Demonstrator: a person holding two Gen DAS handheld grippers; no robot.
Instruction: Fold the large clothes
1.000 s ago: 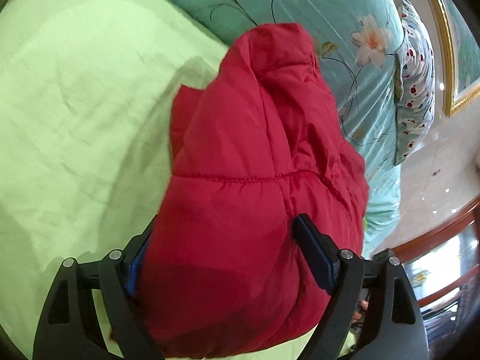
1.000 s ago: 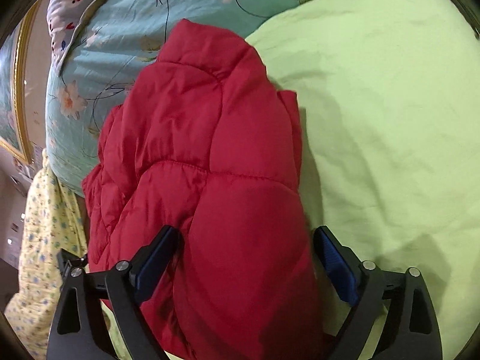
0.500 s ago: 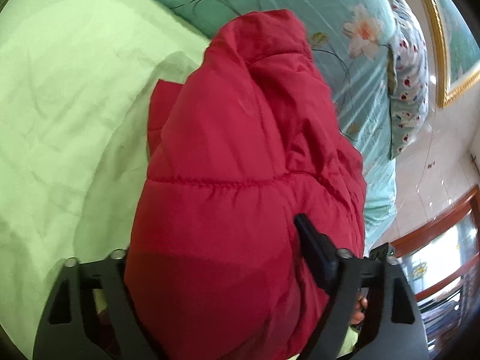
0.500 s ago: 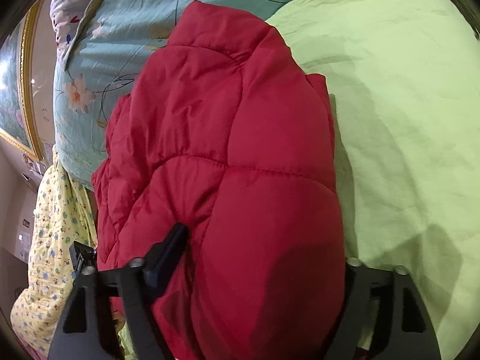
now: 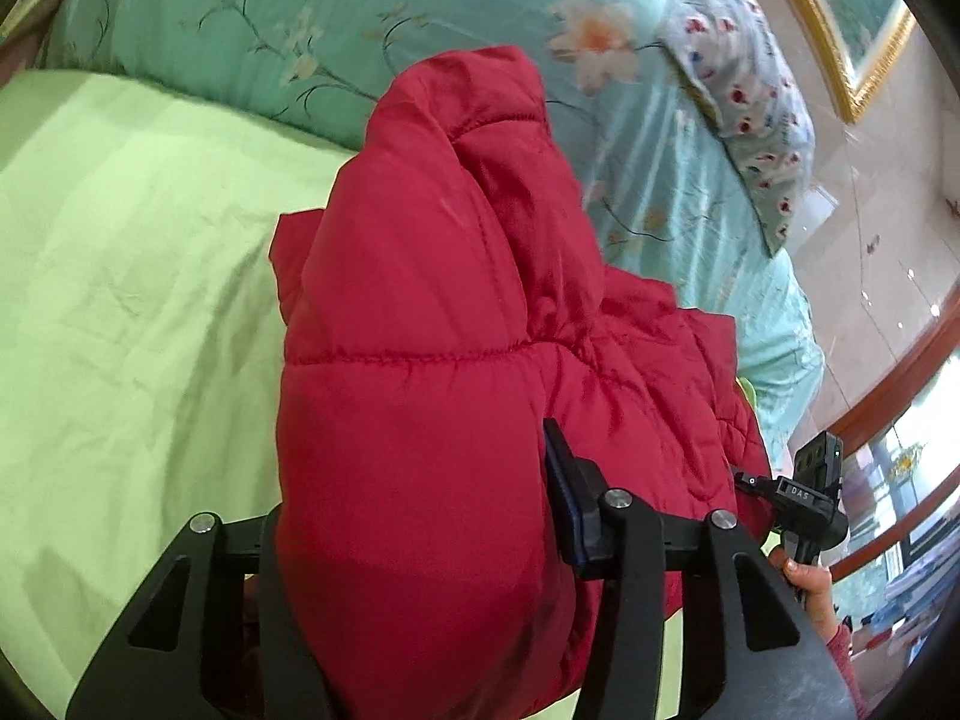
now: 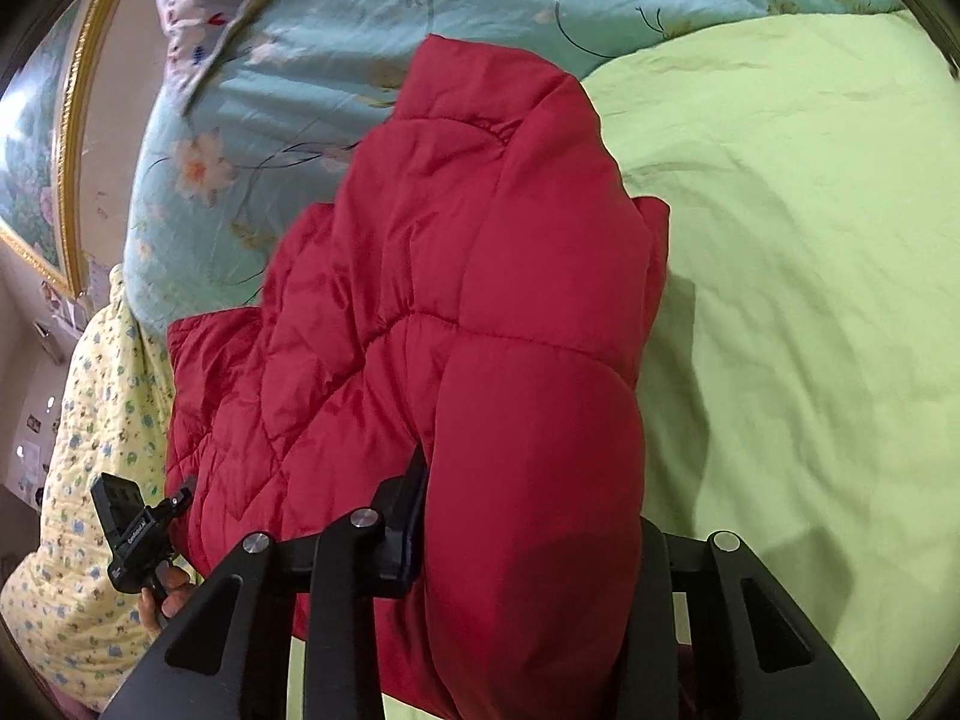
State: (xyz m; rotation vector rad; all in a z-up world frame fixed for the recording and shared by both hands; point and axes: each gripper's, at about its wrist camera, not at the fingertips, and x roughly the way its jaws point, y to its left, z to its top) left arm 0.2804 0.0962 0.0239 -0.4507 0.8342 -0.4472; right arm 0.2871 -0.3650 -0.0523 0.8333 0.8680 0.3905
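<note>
Left tool (image 5: 420, 540) clamped on the near end of the red jacket (image 5: 456, 312); thick padded fold fills the gap, fingers pressed into it. Right tool (image 6: 534, 516) same, squeezing the jacket (image 6: 480, 276) near end. Jacket is a folded bundle on the green sheet (image 5: 120, 276), long axis 6 to 12 o'clock, collar end at 12 resting against the floral quilt (image 5: 312, 18). Loose quilted layers spill toward 3 in left view, 9 in right. Spotted pillow (image 5: 744, 96) at 1–2 o'clock.
</note>
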